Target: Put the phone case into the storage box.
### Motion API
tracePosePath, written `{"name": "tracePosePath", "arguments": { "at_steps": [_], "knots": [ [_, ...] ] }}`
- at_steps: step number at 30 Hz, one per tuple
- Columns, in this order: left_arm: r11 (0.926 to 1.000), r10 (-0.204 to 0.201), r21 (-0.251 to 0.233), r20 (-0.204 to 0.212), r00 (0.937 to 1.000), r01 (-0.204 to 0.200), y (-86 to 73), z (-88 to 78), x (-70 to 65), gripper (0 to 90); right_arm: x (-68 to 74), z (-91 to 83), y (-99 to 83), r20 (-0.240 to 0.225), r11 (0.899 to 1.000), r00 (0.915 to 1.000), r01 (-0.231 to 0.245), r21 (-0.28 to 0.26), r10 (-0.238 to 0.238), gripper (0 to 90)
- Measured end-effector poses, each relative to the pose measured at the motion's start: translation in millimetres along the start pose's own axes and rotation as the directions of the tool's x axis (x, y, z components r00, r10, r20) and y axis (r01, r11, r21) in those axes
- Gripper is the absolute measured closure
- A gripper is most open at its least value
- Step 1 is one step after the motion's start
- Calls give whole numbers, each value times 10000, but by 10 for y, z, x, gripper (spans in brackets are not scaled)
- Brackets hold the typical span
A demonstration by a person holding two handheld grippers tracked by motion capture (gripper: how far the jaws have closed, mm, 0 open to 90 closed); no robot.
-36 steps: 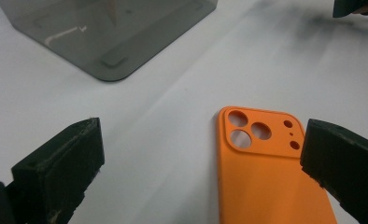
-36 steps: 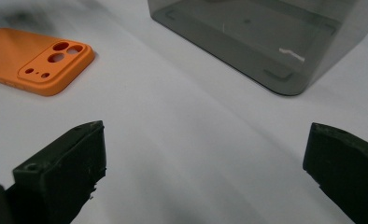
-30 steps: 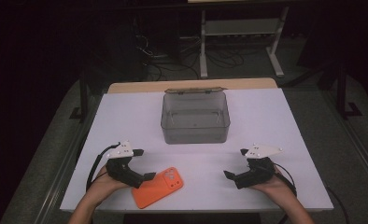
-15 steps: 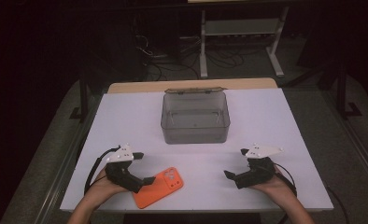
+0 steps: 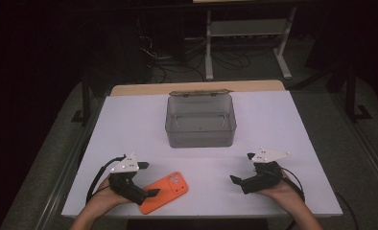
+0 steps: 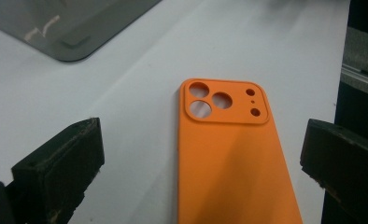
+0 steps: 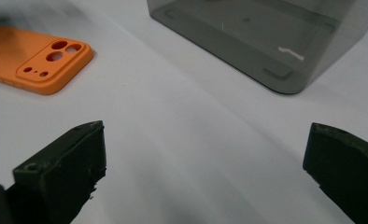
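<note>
My left gripper (image 5: 147, 179) hangs at the near left of the white table (image 5: 129, 124), jaws spread wide with the orange phone case (image 5: 165, 191) lying flat between them, untouched. Beyond, mid-table, stands a smoky clear box (image 5: 200, 120); I see nothing inside it. My right gripper (image 5: 236, 178) waits at the near right, jaws likewise wide apart, holding nothing.

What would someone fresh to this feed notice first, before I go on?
The orange phone case stands out most: it lies flat, camera cutouts up, at the near left of the white table, between the open jaws of the left gripper. Next comes the smoky clear box, standing open-topped at the table's middle toward the far edge. The right gripper waits at the near right, jaws open over bare table.
</note>
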State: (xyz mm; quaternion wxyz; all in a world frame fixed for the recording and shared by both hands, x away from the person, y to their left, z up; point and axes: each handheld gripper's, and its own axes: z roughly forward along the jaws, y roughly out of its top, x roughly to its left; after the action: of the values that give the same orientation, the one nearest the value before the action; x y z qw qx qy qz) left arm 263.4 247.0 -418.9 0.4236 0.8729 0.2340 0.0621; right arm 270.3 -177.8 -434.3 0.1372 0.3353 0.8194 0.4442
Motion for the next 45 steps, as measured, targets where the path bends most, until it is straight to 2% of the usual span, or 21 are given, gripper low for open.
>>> {"name": "tracePosePath", "arguments": {
  "at_steps": [17, 20, 29, 39, 45],
  "knots": [
    [9964, 211, 814, 192, 9996, -226, -34, 95, -53, 0, -1, 3, -2, 0, 10000, 10000, 25, 34, -25, 0],
    [9941, 171, 1065, 309, 9994, -203, -49, 135, -63, 0, 0, 1, -2, 7, 10000, 10000, 19, 29, -19, 0],
    [9863, 271, 1619, 317, 9991, -319, -76, 208, -86, 0, -1, 2, -3, 8, 10000, 10000, 26, 37, -26, 0],
    [9778, 515, 2025, 174, 9985, -540, -94, 255, -103, 0, -1, 2, -3, 10, 10000, 10000, 7, 32, -7, 0],
    [9776, 483, 2042, 199, 9986, -514, -93, 257, -104, 0, -2, 3, -3, 3, 10000, 10000, 23, 67, -23, 0]
  ]
}}
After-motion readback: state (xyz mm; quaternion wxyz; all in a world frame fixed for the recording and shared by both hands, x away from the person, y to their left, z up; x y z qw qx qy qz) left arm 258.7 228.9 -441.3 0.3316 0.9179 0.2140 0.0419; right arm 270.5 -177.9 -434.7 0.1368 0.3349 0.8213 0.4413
